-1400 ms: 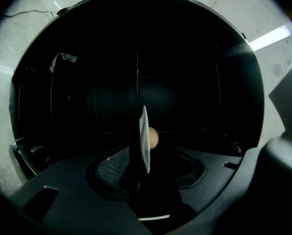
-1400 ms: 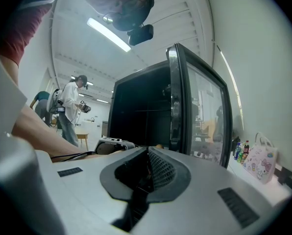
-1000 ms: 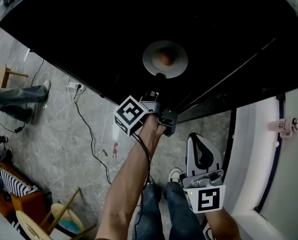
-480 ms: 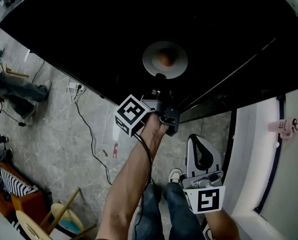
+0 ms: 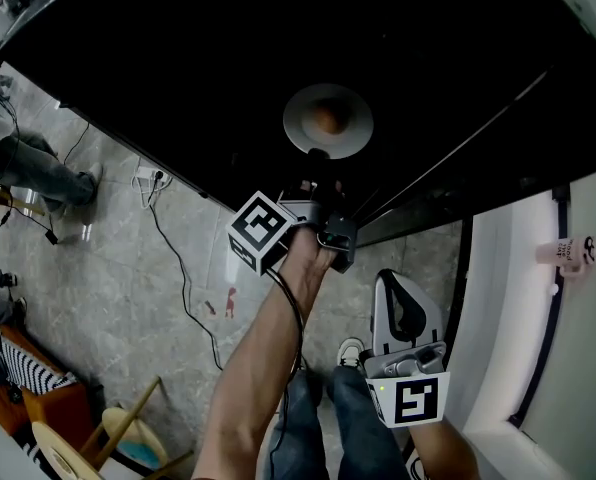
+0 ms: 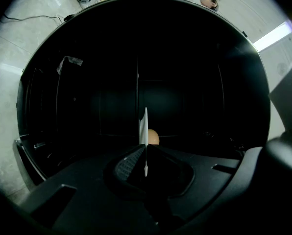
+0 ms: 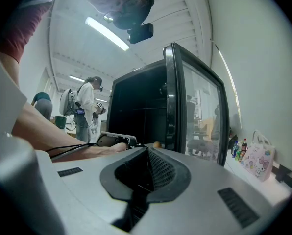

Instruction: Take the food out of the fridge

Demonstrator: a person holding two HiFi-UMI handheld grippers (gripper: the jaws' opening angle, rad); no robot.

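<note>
A white plate (image 5: 297, 128) with a round brown piece of food (image 5: 327, 118) on it sits inside the dark fridge (image 5: 178, 58). My left gripper (image 5: 317, 160) reaches in level; its jaws have just been closing and are now shut on the plate's near rim. In the left gripper view the plate (image 6: 145, 124) shows edge-on as a thin white line between the pads of that gripper (image 6: 145, 154), with the food (image 6: 154, 137) behind it. My right gripper (image 5: 391, 278) hangs back outside the fridge, shut and holding nothing (image 7: 147, 152).
The fridge's glass door (image 7: 197, 106) stands open to the right of my arms. A white counter (image 5: 578, 368) with a pink item (image 5: 568, 251) runs along the right. A person (image 5: 23, 168) stands at the left by floor cables (image 5: 178, 268); a wooden stool (image 5: 113, 433) is lower left.
The left gripper's jaws have closed onto the plate's rim. The person at the far left has shifted. The right gripper has not moved.
</note>
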